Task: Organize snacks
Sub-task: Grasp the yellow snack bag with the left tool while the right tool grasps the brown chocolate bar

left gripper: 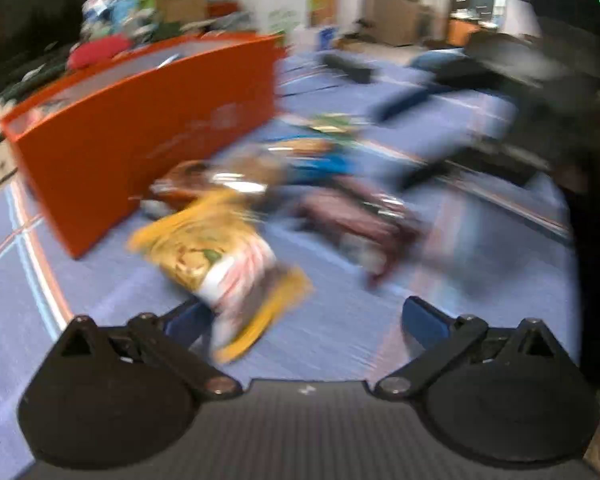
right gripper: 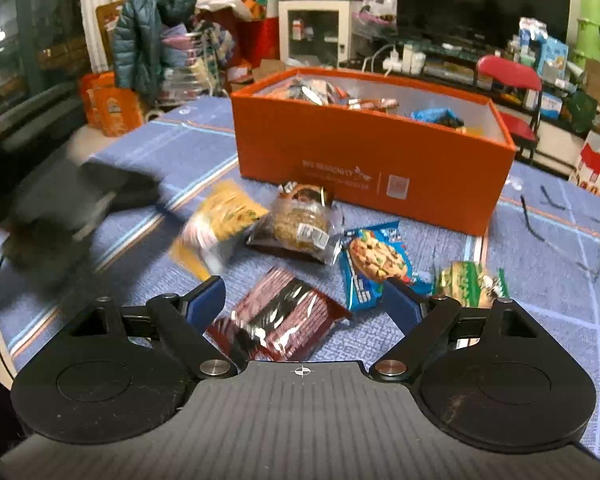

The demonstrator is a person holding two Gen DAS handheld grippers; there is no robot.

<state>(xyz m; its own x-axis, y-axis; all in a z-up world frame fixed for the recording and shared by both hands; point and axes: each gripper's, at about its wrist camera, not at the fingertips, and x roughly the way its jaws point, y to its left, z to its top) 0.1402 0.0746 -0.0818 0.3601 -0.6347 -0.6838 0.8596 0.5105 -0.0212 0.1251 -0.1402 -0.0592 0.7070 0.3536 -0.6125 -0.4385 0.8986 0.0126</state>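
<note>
Right wrist view: right hand-held gripper (right gripper: 302,294), jaws apart and empty, above a dark red wafer packet (right gripper: 280,322) on the blue-clothed bench (right gripper: 188,148). Beyond lie a blue cookie packet (right gripper: 370,268), a clear-wrapped brown cake (right gripper: 298,222), a green packet (right gripper: 470,282) at right and a blurred yellow snack packet (right gripper: 216,226) at left. An orange box (right gripper: 364,160) at the far side already holds snacks. Left wrist view, blurred: left hand-held gripper (left gripper: 306,318), jaws apart, with the yellow snack packet (left gripper: 216,256) beside its left finger; contact cannot be told
</note>
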